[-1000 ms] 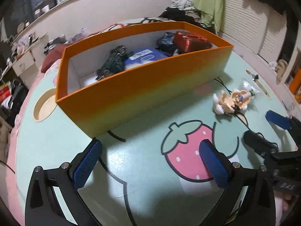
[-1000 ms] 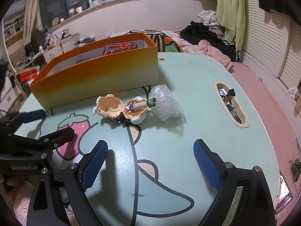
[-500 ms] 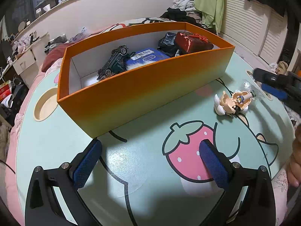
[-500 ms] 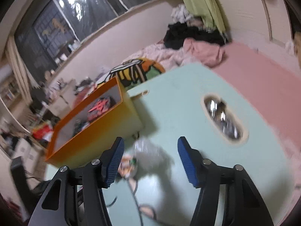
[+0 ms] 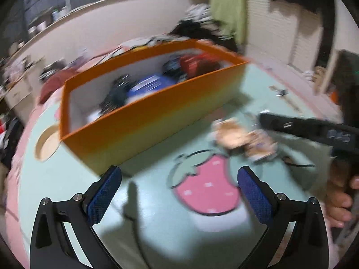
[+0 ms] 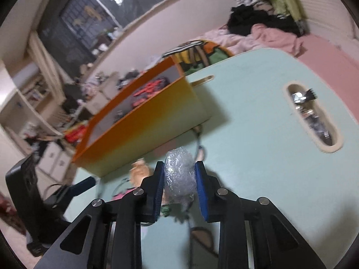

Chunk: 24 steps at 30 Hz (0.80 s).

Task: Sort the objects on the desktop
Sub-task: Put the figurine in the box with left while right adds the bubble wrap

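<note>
A: Mint green all across, that is your table (image 6: 258, 116), with a pink strawberry (image 5: 207, 189) printed on it close in front of your left gripper (image 5: 178, 196).

B: And the biggest thing on it?

A: The orange box (image 5: 157, 121), standing at the back of the table. You can see a red bundle (image 5: 197, 63), a blue packet (image 5: 148, 85) and something dark inside, but the left view is too blurred to name them.

B: What about your right side?

A: Your right gripper (image 6: 179, 187) is pinched in on a wad of bubble wrap (image 6: 179, 177), both blue pads pressed against its sides. From the left view that gripper reaches in from the right edge, with your hand (image 5: 341, 192) behind it.

B: Where does the wad sit?

A: Over the table, in front of the near right corner of the box and apart from it. I cannot tell whether it touches the surface.

B: And your left?

A: Spread wide, nothing between the pads, hanging above the strawberry.

B: Anything smaller?

A: A tan toy figure (image 5: 237, 135) lies just beside the wad, between the strawberry and the box. A slot (image 6: 313, 116) cut in the table, off to the right, holds shiny bits.
</note>
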Available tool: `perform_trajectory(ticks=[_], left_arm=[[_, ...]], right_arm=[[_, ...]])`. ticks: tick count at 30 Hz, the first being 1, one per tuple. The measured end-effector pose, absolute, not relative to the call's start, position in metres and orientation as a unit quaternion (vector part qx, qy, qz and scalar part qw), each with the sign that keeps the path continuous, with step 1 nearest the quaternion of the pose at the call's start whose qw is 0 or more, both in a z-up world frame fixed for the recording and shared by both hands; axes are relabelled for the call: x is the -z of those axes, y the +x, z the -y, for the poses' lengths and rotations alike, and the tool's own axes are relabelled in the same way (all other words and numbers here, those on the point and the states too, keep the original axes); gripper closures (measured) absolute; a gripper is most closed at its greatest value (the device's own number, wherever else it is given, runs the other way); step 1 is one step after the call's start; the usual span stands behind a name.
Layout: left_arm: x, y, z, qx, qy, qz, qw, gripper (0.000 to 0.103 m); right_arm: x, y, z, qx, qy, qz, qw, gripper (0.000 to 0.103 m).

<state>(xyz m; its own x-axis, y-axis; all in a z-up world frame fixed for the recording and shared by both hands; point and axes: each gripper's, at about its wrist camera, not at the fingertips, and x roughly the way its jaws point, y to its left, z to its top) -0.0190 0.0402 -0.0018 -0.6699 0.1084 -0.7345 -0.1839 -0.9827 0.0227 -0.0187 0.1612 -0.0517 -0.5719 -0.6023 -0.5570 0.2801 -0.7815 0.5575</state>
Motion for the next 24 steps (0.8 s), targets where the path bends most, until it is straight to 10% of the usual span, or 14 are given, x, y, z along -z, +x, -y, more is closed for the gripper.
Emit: perform_trajectory(ticks=[9,17,24], left_arm=[[-0.01,-0.055,-0.073,-0.877,-0.454,0.018,0.155,0.003],[-0.003,-0.051,-0.1,-0.88,-0.459,-0.041,0.114,0.068],[-0.026,-0.003,-0.063,-0.904,-0.398,0.002,0.157,0.069]], right_arm=[[0.041,0.002,-0.18,0.89,0.318,0.259,0.201,0.077],[0.036,0.008,-0.172,0.908,0.305,0.233,0.17,0.077],[0.038,0.006,-0.17,0.905,0.319,0.219,0.179,0.077]])
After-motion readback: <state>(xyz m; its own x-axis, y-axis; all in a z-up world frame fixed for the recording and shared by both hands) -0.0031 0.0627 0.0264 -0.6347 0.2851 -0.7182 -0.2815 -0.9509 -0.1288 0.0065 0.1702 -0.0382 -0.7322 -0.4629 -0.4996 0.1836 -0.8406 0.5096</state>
